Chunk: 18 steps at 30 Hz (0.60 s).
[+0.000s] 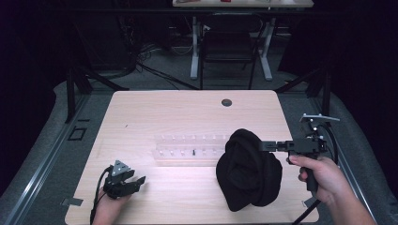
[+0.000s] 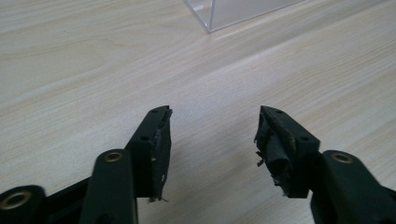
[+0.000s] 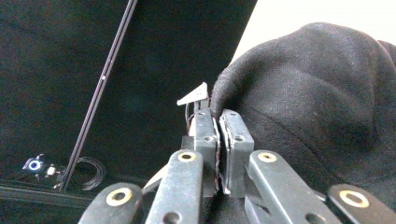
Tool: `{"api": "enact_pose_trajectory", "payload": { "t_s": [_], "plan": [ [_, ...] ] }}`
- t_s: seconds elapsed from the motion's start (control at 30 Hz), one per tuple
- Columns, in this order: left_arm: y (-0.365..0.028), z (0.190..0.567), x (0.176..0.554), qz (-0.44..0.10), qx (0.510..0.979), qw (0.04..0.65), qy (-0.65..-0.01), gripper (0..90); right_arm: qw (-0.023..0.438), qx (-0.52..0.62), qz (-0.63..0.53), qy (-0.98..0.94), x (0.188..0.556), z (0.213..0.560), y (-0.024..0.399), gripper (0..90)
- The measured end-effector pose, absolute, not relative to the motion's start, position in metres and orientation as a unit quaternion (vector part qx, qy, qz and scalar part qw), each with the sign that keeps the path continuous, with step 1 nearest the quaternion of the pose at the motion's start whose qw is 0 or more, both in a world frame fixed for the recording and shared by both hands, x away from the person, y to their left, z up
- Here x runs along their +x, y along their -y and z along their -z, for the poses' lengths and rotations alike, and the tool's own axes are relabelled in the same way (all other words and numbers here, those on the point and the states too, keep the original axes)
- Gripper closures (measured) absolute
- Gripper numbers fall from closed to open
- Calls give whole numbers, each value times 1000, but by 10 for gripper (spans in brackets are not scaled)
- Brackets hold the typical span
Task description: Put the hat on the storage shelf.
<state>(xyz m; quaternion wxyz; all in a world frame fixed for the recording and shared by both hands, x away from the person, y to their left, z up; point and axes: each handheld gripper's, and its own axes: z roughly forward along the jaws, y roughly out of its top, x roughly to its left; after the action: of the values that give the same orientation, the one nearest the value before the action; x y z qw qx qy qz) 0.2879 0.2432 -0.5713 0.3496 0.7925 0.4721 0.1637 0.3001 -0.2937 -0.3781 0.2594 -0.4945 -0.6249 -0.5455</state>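
A black knitted garment [image 1: 248,171] lies bunched on the right half of the wooden table [image 1: 187,112]. My right gripper [image 1: 261,146] reaches in from the right and is shut on a fold of its upper edge, lifting it. In the right gripper view the jaws are pinched together on the black garment [image 3: 317,102], and a small white tag [image 3: 194,95] sticks up by the tips of my right gripper [image 3: 215,114]. My left gripper [image 1: 137,181] rests low at the front left of the table, open. In the left gripper view my left gripper [image 2: 213,122] holds nothing over bare wood.
A clear plastic rack [image 1: 190,150] with rows of small pegs lies at the table's middle, just left of the garment; its corner [image 2: 212,16] shows ahead of the left gripper. A round hole [image 1: 226,102] sits near the far edge. A desk and chair [image 1: 230,42] stand beyond.
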Motion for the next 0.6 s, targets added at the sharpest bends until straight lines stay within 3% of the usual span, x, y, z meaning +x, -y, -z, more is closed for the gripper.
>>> {"api": "enact_pose_trajectory", "payload": {
  "t_s": [0.37, 0.6],
  "plan": [
    [-238, 567, 286, -144, 803, 355, -457, 622, 244, -489, 554, 628, 301, 359, 291, 868],
    [-242, 567, 286, -153, 796, 356, -464, 590, 231, -493, 557, 627, 302, 350, 289, 886]
  ]
}}
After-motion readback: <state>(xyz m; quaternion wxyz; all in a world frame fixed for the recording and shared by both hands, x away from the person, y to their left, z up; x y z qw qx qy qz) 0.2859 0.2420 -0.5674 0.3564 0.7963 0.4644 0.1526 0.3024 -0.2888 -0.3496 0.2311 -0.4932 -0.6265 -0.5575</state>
